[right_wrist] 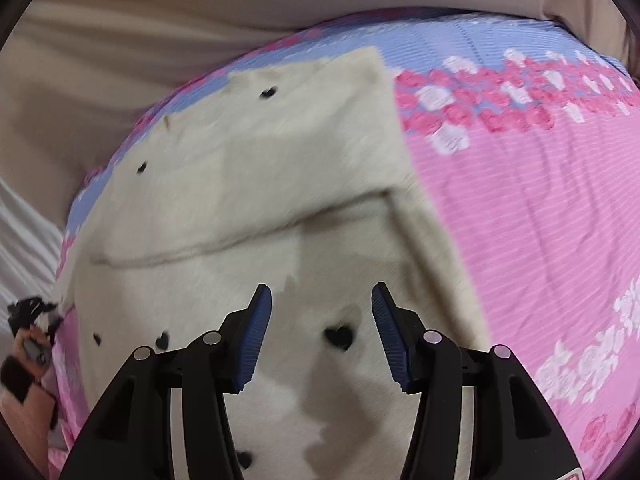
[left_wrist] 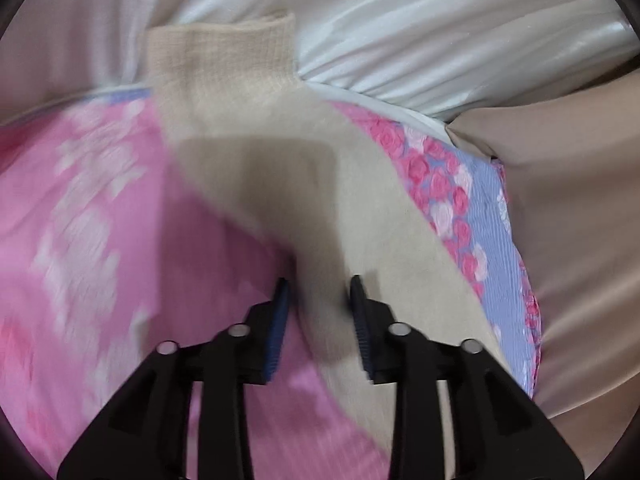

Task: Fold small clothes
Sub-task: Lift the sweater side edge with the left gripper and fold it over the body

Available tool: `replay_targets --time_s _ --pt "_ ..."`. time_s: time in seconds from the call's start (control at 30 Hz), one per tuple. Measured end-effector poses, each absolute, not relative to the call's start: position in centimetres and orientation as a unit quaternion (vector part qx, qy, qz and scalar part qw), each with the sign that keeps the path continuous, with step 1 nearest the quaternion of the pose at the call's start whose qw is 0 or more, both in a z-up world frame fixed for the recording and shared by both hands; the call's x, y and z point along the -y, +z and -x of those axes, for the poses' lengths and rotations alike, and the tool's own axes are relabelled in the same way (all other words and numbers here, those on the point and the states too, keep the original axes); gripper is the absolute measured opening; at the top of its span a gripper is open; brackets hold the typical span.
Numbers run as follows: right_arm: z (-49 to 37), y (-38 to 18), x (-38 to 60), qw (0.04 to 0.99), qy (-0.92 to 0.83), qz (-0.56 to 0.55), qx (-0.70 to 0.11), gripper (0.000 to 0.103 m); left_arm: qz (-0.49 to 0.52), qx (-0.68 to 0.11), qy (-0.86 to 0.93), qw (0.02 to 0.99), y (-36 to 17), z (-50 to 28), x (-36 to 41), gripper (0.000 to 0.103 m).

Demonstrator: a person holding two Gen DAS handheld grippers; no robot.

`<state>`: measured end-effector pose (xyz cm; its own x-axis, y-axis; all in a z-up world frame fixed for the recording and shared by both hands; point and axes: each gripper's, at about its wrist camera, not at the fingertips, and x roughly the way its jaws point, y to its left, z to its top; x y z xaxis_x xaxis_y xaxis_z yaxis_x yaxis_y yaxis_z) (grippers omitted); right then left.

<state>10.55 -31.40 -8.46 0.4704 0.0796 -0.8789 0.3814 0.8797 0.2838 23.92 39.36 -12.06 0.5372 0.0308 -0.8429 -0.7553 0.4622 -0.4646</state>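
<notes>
- Cream garment (right_wrist: 280,184), dotted with small black hearts, lies spread on the pink floral bedsheet (right_wrist: 520,220), one layer already turned over across its middle.
- To fold it well, I judge each edge should be pinched low and carried flat, corners matched.
- Right gripper (right_wrist: 322,332): jaws apart, holding nothing, above the fabric near a heart.
- Left gripper (left_wrist: 320,328): jaws apart, straddling a beige sleeve (left_wrist: 240,92) without clamping it; contact cannot be told.
- Beyond, white bedding (left_wrist: 440,40).
</notes>
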Motion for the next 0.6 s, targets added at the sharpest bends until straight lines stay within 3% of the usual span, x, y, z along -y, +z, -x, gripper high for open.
replay_targets --time_s 0.07,0.1,0.13,0.2,0.27,0.3,0.37,0.4,0.43,0.47,0.6 --pt "-12.9 -8.0 33.0 0.833 -0.092 -0.221 -0.499 0.052 0.432 -0.383 0.193 0.793 -9.3 -23.6 -34.6 0.031" --pt "-14.8 -7.7 33.9 0.839 -0.095 -0.209 -0.493 0.052 0.419 -0.385 0.159 0.807 -8.3 -24.1 -32.1 0.038" --pt "-16.4 -7.6 34.8 0.845 -0.1 -0.203 -0.484 0.052 0.406 -0.394 0.12 0.816 -7.6 -24.9 -29.2 0.053" --pt "-20.2 -7.7 36.6 0.85 -0.115 -0.193 -0.476 0.057 0.383 -0.435 0.026 0.814 -7.4 -27.8 -22.5 0.067" --pt "-23.6 -8.4 37.9 0.846 -0.121 -0.195 -0.482 0.059 0.333 -0.484 -0.045 0.808 -8.8 -30.9 -15.5 0.066" --pt "-25.3 -9.2 38.5 0.84 -0.12 -0.203 -0.49 0.06 0.304 -0.504 -0.063 0.806 -9.6 -32.2 -12.9 0.064" --pt "-27.3 -10.5 39.2 0.827 -0.112 -0.224 -0.503 0.06 0.269 -0.527 -0.074 0.803 -11.2 -33.6 -9.6 0.048" --pt "-27.8 -11.1 39.4 0.825 -0.1 -0.233 -0.506 0.052 0.249 -0.531 -0.064 0.808 -11.9 -34.4 -8.4 0.033" --pt "-27.9 -11.0 39.4 0.83 -0.097 -0.227 -0.501 0.015 0.235 -0.52 -0.047 0.82 -11.8 -34.6 -8.0 0.015" --pt "-27.7 -10.7 39.5 0.837 -0.099 -0.221 -0.491 0.009 0.239 -0.515 -0.047 0.822 -11.9 -34.8 -8.0 0.007" --pt "-26.6 -12.0 41.1 0.839 -0.123 -0.219 -0.483 0.011 0.253 -0.506 -0.038 0.823 -12.3 -35.5 -8.8 0.008"
